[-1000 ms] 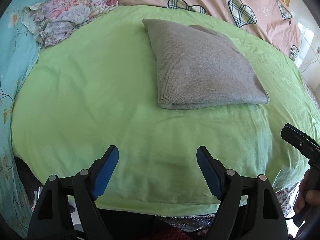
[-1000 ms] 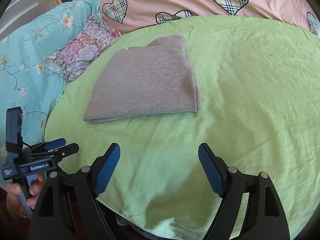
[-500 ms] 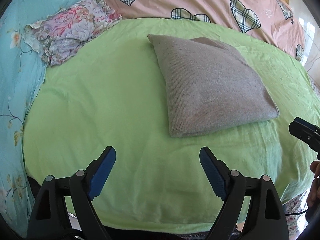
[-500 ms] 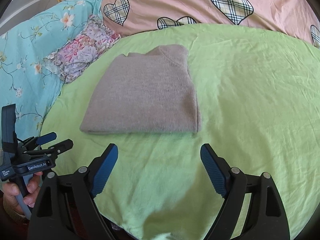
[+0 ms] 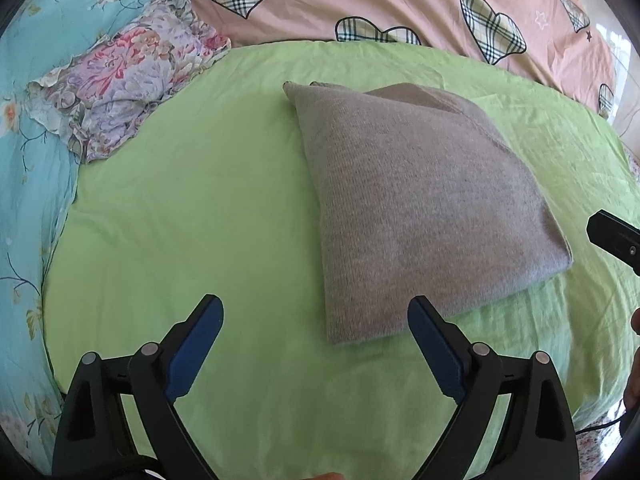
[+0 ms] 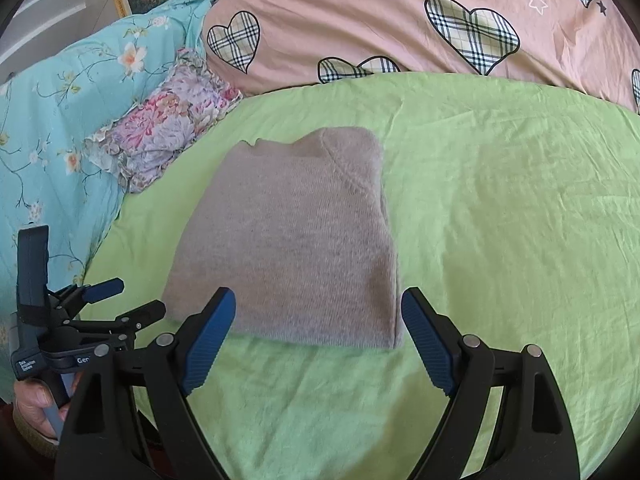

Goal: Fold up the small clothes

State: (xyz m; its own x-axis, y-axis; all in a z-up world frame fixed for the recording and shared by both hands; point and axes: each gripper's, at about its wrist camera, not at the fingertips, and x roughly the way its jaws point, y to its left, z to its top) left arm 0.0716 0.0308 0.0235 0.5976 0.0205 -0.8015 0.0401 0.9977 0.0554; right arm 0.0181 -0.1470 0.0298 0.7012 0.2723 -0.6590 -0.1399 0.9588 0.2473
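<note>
A grey knit sweater [image 5: 416, 200] lies folded into a rectangle on the green sheet [image 5: 192, 216]; it also shows in the right wrist view [image 6: 296, 240]. My left gripper [image 5: 316, 312] is open and empty, just short of the sweater's near left corner. It also shows at the left of the right wrist view [image 6: 120, 300]. My right gripper [image 6: 318, 304] is open and empty, its fingertips level with the sweater's near edge. Its tip shows at the right edge of the left wrist view [image 5: 616, 236].
A floral folded cloth [image 5: 124, 76] lies at the sheet's far left corner, also in the right wrist view [image 6: 168, 132]. A pink heart-print quilt [image 6: 400, 20] lies behind the sheet, and a teal floral cover [image 6: 52, 128] to the left.
Both grippers have moved forward toward the sweater, which now sits closer and larger in both views. Both stay open. The sweater has not moved.
</note>
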